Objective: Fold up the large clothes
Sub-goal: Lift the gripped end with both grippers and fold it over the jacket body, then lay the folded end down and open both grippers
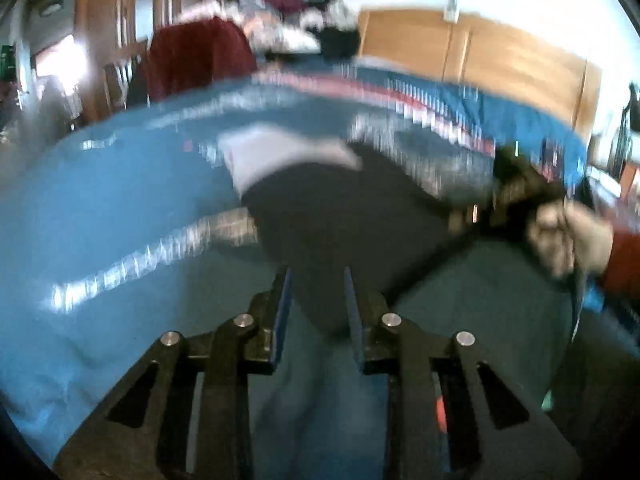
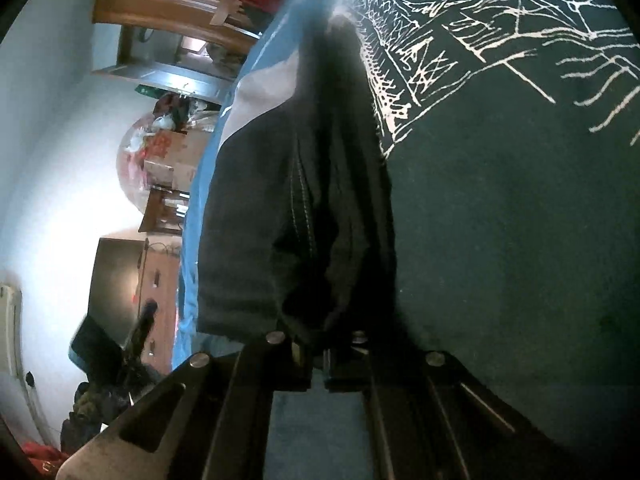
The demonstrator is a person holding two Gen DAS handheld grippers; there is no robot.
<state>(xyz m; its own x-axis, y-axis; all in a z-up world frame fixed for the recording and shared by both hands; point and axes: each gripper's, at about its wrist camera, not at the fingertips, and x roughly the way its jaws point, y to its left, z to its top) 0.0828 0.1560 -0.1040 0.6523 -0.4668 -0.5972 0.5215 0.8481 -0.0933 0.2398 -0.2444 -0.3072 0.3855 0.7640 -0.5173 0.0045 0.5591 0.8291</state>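
One dark garment (image 2: 500,208), teal-black with a white line print (image 2: 480,40), lies on a blue bedcover (image 1: 100,208); in the left wrist view its dark fabric (image 1: 340,220) spreads across the middle of the bed, though that view is blurred. One fold of the garment, with a stitched seam (image 2: 302,200), bunches up directly ahead of the right hand-held gripper (image 2: 318,354). The two fingers of this unit are pressed nearly together, pinching that fold between them. The left hand-held gripper (image 1: 318,300) has its two blue-lined fingers spread apart, with the dark fabric lying ahead of and partly between them; contact cannot be confirmed. At the right of the left wrist view, one hand (image 1: 568,240) with a red sleeve (image 1: 624,264) holds the other unit. Beyond the bed stand one dark red chair back (image 1: 200,56), a pile of clothes (image 1: 288,20) and wooden panelling (image 1: 480,52).
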